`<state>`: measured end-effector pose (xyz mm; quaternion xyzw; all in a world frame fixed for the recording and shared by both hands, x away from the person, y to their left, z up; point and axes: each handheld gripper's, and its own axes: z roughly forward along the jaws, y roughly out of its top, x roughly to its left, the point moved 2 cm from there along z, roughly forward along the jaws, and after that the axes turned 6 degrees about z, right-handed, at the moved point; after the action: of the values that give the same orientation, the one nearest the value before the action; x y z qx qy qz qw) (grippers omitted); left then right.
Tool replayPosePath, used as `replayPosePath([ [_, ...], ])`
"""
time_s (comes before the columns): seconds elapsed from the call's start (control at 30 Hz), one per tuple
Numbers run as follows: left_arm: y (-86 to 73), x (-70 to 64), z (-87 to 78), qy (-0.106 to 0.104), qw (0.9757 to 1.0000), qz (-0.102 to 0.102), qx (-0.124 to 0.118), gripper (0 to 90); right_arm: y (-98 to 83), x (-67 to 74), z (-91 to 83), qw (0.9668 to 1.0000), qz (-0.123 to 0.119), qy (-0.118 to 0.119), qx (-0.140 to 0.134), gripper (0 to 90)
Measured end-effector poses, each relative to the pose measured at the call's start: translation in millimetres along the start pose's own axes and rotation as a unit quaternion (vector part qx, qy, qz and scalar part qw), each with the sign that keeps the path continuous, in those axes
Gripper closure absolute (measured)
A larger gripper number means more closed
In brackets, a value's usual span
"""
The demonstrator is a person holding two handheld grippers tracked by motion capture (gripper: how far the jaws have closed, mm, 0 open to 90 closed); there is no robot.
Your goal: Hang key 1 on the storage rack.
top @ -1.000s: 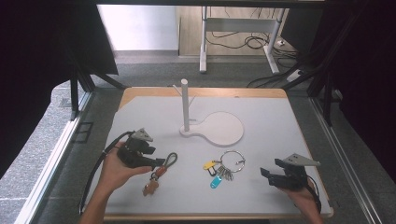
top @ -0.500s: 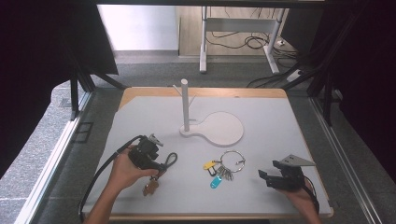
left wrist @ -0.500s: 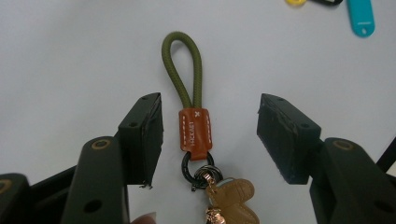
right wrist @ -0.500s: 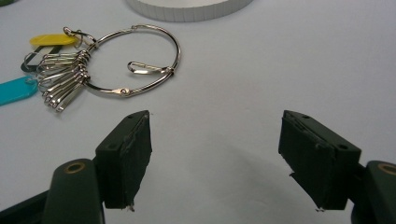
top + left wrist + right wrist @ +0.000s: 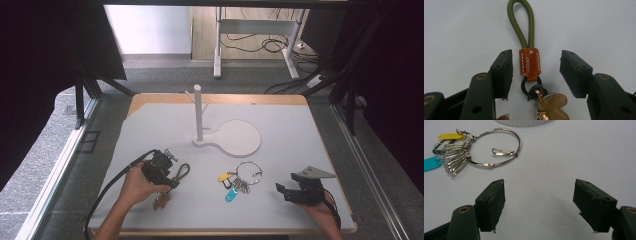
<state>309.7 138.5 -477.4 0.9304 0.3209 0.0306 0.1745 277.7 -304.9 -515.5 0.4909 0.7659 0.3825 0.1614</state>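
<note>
A key fob lies on the white table: a green cord loop, an orange leather tab, a dark ring and a brown charm. My left gripper points down over it, jaws either side of the tab. They have just been closing, with gaps still showing between pads and tab. In the high view the left gripper covers the fob's middle, with the loop beyond it. My right gripper stands open over bare table, at the front right in the high view.
A large metal key ring with several keys, a yellow tag and a teal tag lies between the grippers, ahead-left of the right jaws. A white stand with an upright post and round base sits mid-table.
The left hand has come down and slightly right, so its gripper now sits over the key fob. The right gripper has stayed put.
</note>
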Motion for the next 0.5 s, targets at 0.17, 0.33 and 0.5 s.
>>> replayPosePath([
  [0.17,1.7,2.1,7.2,-0.004,0.9998,0.001,0.02,45.1,-0.1,0.1,0.2,1.0,0.0,0.0,0.001,25.9],
  [0.33,3.7,3.1,13.8,-0.006,0.9993,0.004,0.037,46.0,-0.7,0.7,2.3,1.0,-0.004,0.001,0.005,25.9],
  [0.5,7.4,4.9,21.7,-0.005,0.9987,0.01,0.051,47.0,-0.4,-0.7,1.1,1.0,-0.001,0.001,0.005,26.0],
])
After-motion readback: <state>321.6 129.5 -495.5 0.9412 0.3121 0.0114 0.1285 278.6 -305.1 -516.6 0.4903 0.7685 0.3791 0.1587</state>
